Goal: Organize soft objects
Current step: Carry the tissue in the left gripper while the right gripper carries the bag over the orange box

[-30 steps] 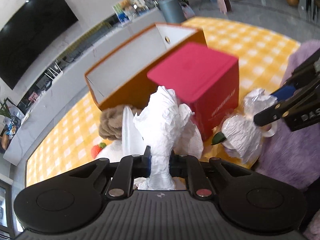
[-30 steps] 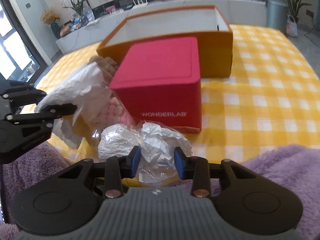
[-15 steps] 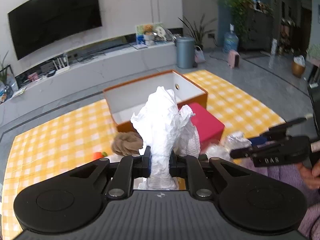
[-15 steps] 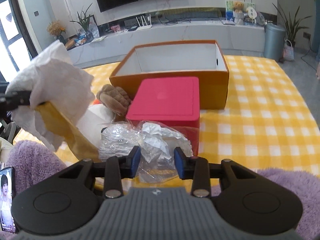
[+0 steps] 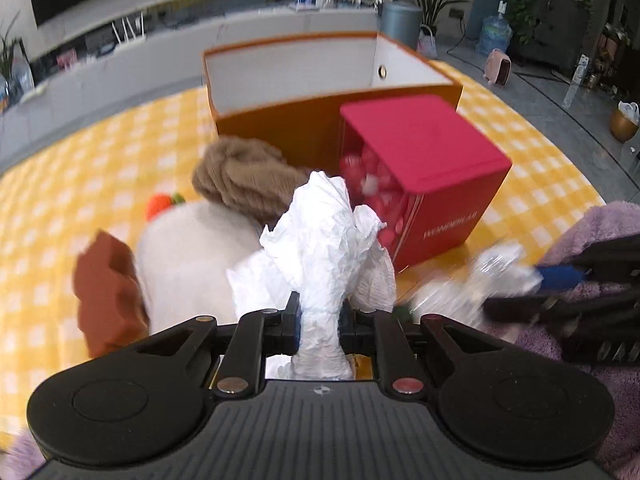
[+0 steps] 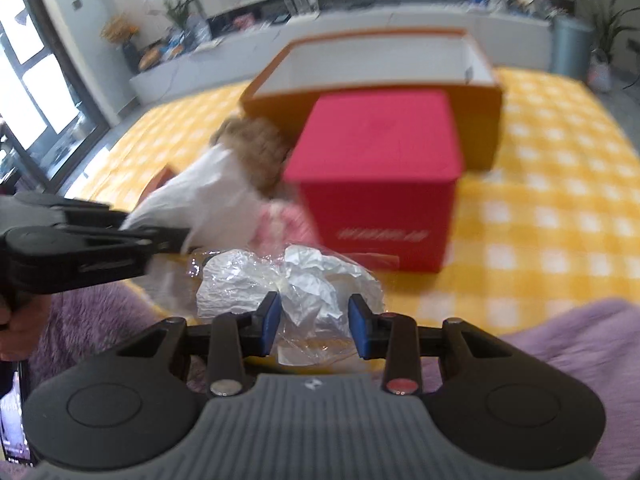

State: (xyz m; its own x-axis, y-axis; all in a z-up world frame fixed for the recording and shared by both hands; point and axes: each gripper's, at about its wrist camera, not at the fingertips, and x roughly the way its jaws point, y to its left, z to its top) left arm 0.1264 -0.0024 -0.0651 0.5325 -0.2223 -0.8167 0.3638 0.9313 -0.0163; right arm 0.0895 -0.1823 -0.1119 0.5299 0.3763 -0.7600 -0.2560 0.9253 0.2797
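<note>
White paper sits squeezed in your left tongs, now lower and nearer the orange box than before. Your right tongs stay apart around the crinkly plastic. Drop the paper in next.

Both wrist cams sit just behind their claws, low & close, facing fwd; each sees red box w/ orange box beyond it.
</note>
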